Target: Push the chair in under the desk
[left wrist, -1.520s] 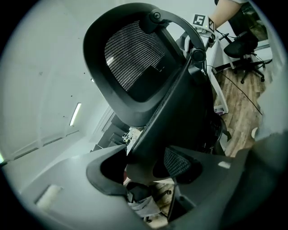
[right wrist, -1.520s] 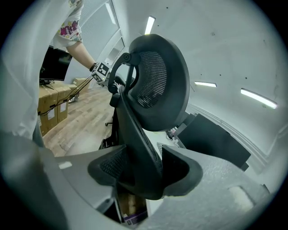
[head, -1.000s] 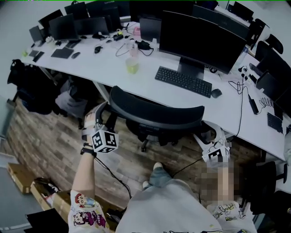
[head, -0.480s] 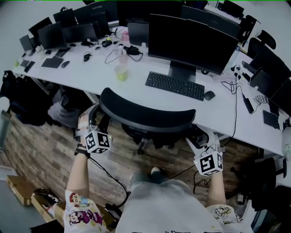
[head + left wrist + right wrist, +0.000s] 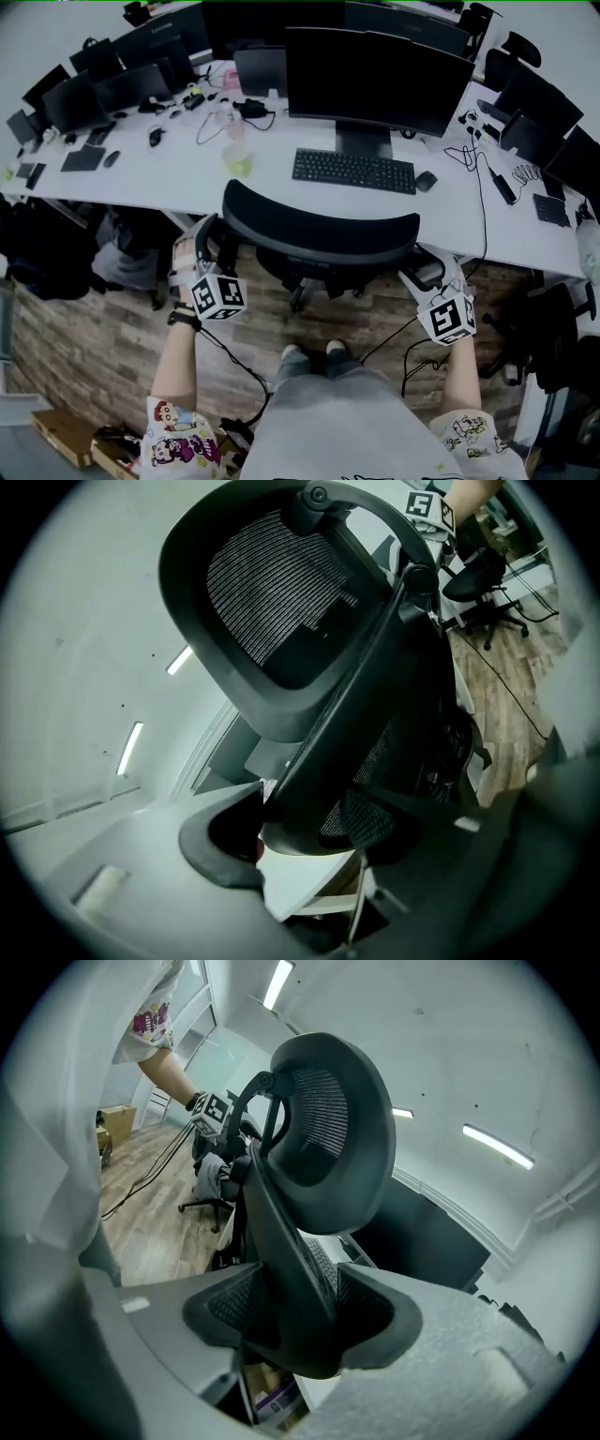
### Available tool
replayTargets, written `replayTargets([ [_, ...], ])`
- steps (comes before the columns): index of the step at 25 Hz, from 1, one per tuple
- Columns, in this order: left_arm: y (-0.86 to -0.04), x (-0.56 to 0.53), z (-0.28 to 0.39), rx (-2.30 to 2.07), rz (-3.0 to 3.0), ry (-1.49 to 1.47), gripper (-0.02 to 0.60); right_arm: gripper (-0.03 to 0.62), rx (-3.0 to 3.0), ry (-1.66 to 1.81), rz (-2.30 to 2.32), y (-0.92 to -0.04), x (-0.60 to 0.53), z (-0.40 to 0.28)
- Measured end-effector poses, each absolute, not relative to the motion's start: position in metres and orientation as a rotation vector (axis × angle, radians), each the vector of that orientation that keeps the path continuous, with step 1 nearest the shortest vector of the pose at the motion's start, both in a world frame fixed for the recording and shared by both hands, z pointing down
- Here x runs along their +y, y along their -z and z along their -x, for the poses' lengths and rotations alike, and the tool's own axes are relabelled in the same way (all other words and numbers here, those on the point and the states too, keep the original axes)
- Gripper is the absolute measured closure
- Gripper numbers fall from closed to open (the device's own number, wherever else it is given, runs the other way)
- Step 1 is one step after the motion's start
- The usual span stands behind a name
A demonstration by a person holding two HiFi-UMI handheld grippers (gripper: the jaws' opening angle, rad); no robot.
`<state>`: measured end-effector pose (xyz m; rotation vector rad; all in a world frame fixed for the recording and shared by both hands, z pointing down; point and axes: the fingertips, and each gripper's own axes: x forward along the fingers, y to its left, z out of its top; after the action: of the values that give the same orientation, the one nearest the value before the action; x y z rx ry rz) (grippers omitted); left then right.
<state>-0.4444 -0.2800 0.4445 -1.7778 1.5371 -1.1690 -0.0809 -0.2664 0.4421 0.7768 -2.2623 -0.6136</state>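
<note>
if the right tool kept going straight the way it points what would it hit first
The chair. The edge of its backrest sits clamped between the jaws of the right tool, so going straight on would only push the chair ahead. Past it is probably the desk, though depth is hard to judge.

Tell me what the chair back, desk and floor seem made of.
Chair back: black mesh, its weave visible, in a matte dark frame, probably plastic. Desk: smooth matte white top, likely laminate. Floor: brown grained planks, wood or wood-look; cannot tell which.
</note>
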Motion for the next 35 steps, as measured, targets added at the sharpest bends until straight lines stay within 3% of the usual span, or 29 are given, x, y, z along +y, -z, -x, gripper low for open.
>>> replayTargets([
  [35,-0.441,-0.309,0.422,1.451,1.768,1.045,0.328,0.330,-2.258,0.533,-0.792,-0.444,-0.309,0.062],
])
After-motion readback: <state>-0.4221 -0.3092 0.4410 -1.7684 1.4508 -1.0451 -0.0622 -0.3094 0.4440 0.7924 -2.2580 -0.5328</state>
